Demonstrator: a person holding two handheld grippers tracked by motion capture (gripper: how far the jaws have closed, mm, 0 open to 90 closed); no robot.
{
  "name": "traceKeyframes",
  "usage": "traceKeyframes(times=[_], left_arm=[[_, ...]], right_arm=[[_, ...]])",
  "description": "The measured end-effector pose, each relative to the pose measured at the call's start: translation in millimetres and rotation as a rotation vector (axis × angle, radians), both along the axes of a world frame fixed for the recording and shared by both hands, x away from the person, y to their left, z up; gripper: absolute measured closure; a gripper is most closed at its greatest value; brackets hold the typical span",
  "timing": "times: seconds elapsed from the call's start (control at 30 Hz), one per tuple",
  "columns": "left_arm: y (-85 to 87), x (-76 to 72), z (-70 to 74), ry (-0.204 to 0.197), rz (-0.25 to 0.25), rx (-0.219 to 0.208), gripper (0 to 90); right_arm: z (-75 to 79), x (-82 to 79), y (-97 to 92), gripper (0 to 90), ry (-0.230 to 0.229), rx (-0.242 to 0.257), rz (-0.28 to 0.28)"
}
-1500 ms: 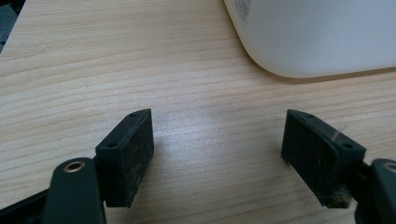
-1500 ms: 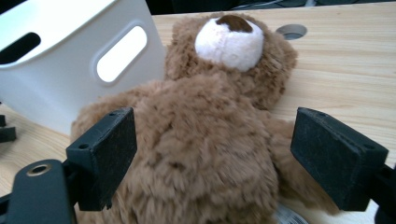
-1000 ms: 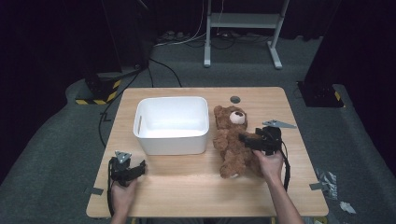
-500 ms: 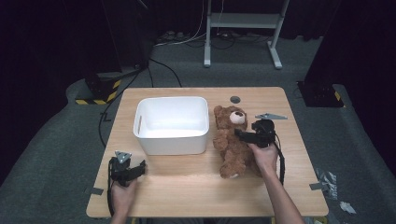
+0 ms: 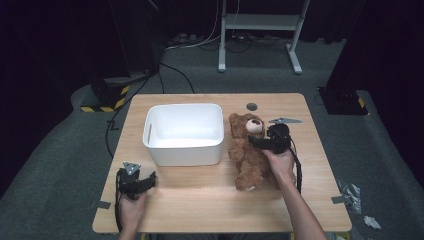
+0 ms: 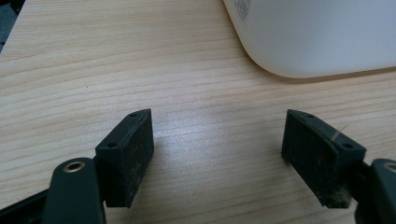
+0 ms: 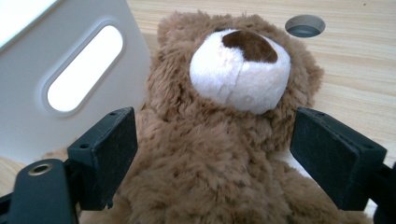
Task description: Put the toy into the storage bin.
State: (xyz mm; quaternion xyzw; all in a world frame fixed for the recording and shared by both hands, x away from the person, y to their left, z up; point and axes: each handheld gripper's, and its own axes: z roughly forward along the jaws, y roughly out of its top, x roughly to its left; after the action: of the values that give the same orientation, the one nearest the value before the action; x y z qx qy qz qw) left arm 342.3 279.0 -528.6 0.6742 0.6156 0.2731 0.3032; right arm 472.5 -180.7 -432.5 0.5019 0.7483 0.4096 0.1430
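The teddy bear (image 5: 250, 150) lies on the table (image 5: 200, 195), right of the bin (image 5: 184, 134).

Brown plush teddy bear (image 5: 248, 150) lies on its back on the table (image 5: 200, 200), head toward the far edge, legs toward the person. Pale cream muzzle, dark brown nose (image 7: 250, 45). Fur shaggy, mid-brown. Its side lies just beside the right wall of a white plastic bin (image 5: 183, 134), rectangular, rounded corners, open top, oval handle slot (image 7: 84, 67) facing the bear.
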Motion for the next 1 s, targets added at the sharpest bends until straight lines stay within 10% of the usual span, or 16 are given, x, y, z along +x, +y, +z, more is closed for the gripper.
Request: traceKeyframes(times=[1.0], left_arm=[[0.1,0.0,0.0,0.0,-0.001,0.0,25.0]], right_arm=[[-29.9,27.0,23.0,17.1,0.167,-0.09,0.003]])
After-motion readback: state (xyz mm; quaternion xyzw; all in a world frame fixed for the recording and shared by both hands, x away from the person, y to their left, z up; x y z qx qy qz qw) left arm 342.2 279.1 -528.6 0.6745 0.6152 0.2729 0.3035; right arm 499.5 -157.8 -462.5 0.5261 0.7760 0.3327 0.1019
